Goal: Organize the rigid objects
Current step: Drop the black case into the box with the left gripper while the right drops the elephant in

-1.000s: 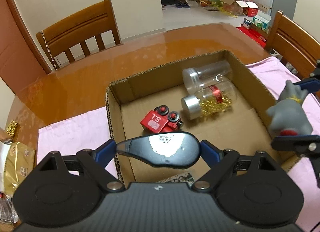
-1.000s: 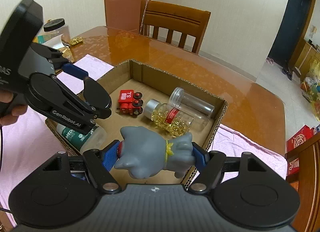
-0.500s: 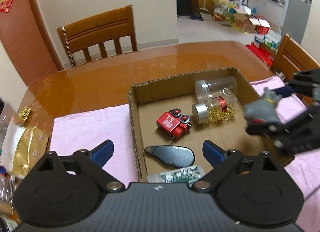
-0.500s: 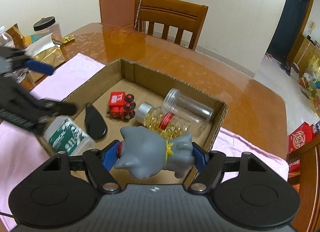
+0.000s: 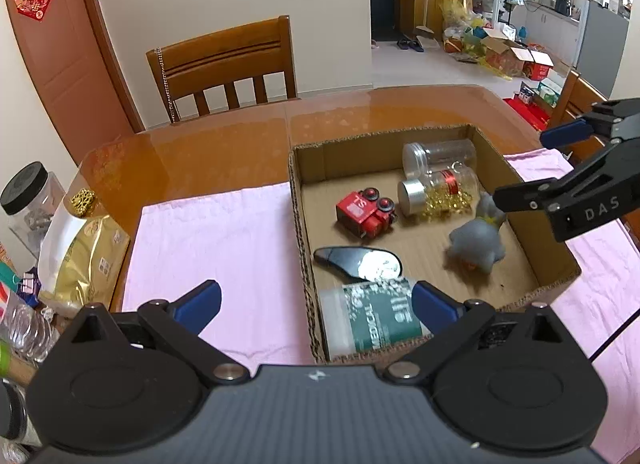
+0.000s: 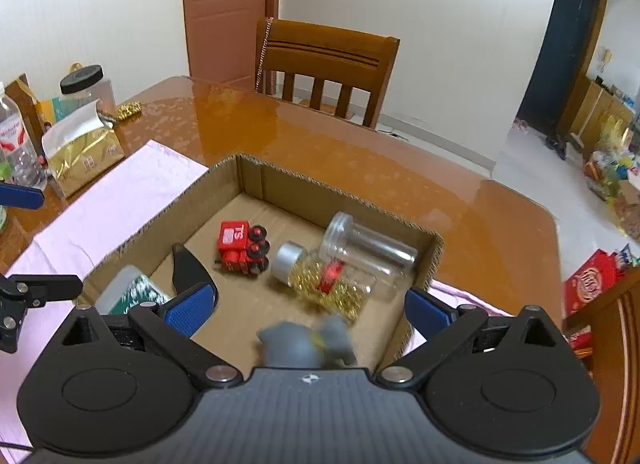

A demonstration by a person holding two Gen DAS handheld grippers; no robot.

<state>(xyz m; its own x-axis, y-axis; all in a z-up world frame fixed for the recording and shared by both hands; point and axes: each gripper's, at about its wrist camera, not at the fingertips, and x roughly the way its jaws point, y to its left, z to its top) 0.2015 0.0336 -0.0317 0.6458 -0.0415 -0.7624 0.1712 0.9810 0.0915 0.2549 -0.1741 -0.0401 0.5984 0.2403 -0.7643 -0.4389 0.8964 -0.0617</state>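
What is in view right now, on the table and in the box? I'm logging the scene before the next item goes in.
cardboard box: 1, brown, on the table
toy train: 1, red, box middle
clear jar: 1, empty, lying at box far side
beads jar: 1, silver cap, gold beads, beside the clear jar
grey figure: 1, blurred, box right
black oval piece: 1, box near side
green-labelled bottle: 1, near corner
pink cloth: under the box
gold bag: 1, table left
black-lidded jar: 1, table left
chairs: wooden
left gripper: open, empty
right gripper: jaws just opened, figure released
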